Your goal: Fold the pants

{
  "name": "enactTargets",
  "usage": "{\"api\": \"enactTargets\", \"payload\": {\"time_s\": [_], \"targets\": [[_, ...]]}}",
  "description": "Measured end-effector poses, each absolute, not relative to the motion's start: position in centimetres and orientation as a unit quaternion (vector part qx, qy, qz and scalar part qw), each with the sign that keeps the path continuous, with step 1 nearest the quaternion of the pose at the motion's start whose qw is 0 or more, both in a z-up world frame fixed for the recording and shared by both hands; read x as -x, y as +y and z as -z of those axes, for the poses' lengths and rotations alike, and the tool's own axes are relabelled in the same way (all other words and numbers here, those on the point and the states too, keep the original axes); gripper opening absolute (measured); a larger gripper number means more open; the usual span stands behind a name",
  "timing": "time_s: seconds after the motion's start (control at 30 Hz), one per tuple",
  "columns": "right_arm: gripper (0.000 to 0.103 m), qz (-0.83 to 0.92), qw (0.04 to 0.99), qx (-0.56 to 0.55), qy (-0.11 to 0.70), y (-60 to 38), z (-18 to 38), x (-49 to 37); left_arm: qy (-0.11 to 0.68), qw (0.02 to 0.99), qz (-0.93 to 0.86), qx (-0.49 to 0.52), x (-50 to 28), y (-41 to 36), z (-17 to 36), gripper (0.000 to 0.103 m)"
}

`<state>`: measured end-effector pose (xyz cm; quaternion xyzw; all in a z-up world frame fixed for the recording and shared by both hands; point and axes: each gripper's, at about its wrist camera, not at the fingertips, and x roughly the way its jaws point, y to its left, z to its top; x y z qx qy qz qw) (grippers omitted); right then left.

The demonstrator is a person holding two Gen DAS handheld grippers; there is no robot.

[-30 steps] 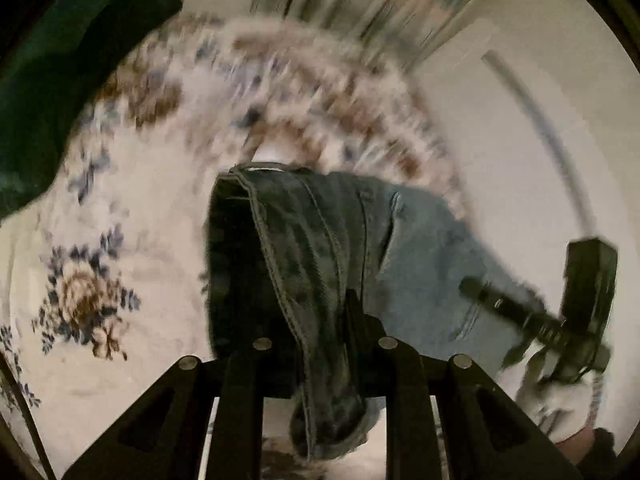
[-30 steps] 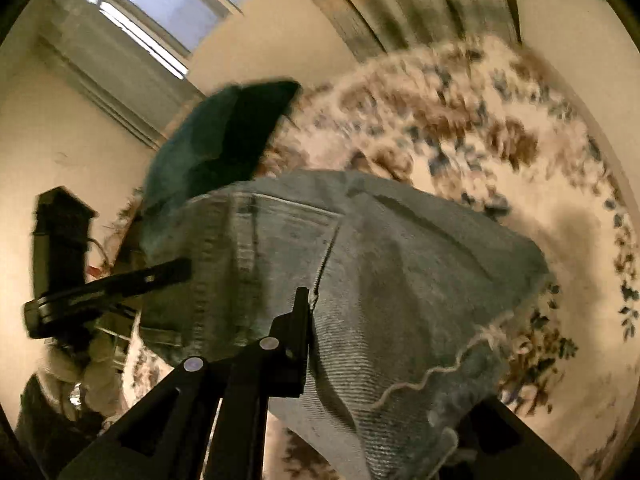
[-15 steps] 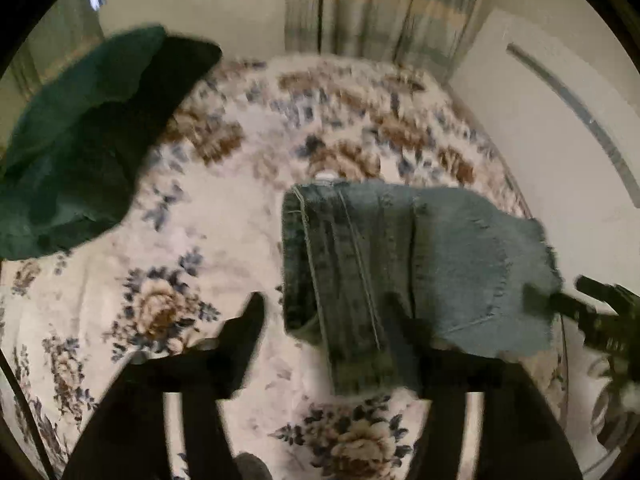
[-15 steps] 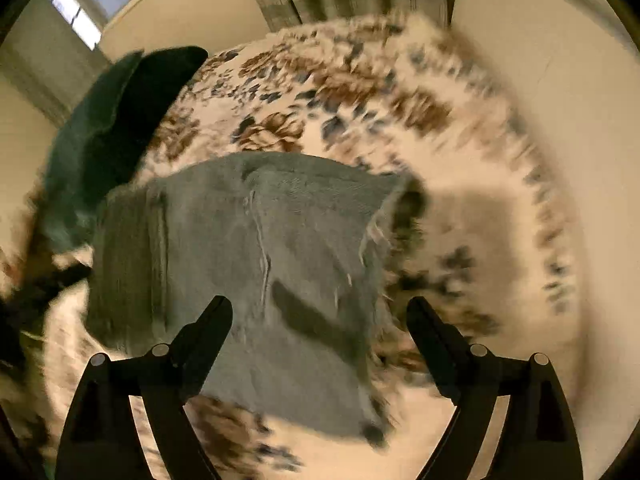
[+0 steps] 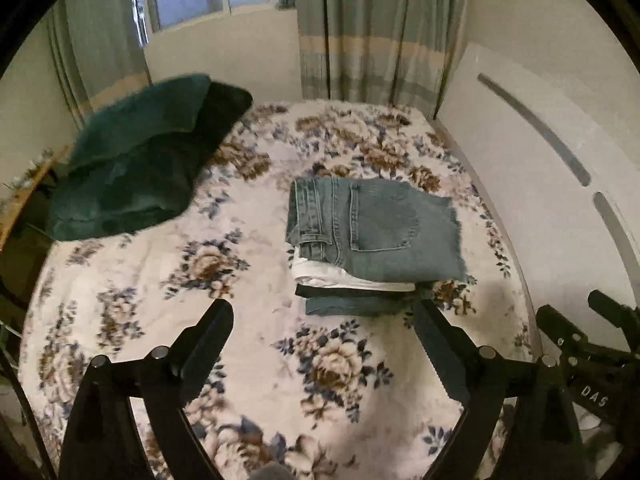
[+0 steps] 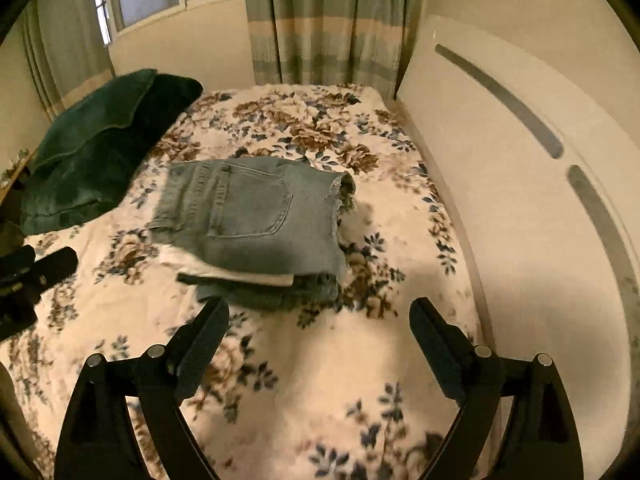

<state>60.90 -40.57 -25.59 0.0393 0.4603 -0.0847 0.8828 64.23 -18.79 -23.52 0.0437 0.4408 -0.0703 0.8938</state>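
Note:
A folded pair of blue jeans (image 5: pixel 372 228) lies on top of a small stack of folded clothes (image 5: pixel 352 292) on the floral bedspread (image 5: pixel 160 280). The stack holds a white piece and more denim below. It also shows in the right wrist view, with the jeans (image 6: pixel 256 216) back pocket up. My left gripper (image 5: pixel 324 324) is open and empty, held back above the bed in front of the stack. My right gripper (image 6: pixel 318 320) is open and empty, also in front of the stack. The right gripper's body (image 5: pixel 592 364) shows at the left view's right edge.
A dark green blanket or cushion (image 5: pixel 136 164) lies at the bed's far left. A white headboard panel (image 6: pixel 520 184) runs along the right side. Striped curtains (image 5: pixel 372 28) and a window are behind the bed. The left gripper's body (image 6: pixel 24 276) shows at the right view's left edge.
Both grippers let go of the folded jeans, opened, and drew back and up. The jeans now rest on the stack.

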Motion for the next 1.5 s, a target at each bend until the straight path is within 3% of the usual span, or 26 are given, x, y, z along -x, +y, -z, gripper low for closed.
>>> {"api": "enactTargets", "payload": {"time_s": [0.43, 0.73, 1.33, 1.4, 1.5], "targets": [[0.099, 0.072, 0.913, -0.026, 0.4, -38.2, 9.6, -40.4, 0.397, 0.916, 0.051, -0.021, -45.8, -16.3, 10.0, 0.092], [0.099, 0.066, 0.927, -0.042, 0.366, -36.3, 0.3, -26.3, 0.374, 0.925, 0.059, -0.027, -36.0, -14.6, 4.2, 0.092], [0.1, 0.074, 0.939, -0.056, 0.332, -31.4, -8.9, -8.5, 0.358, 0.929, 0.086, -0.038, -23.7, -11.7, -0.7, 0.092], [0.1, 0.072, 0.938, -0.052, 0.334, -31.0, -9.4, -7.5, 0.365, 0.926, 0.085, -0.036, -23.3, -11.5, -0.9, 0.103], [0.1, 0.061, 0.94, -0.052, 0.332, -30.9, -10.1, -7.2, 0.364, 0.927, 0.08, -0.036, -23.1, -11.6, -1.5, 0.103]]}}
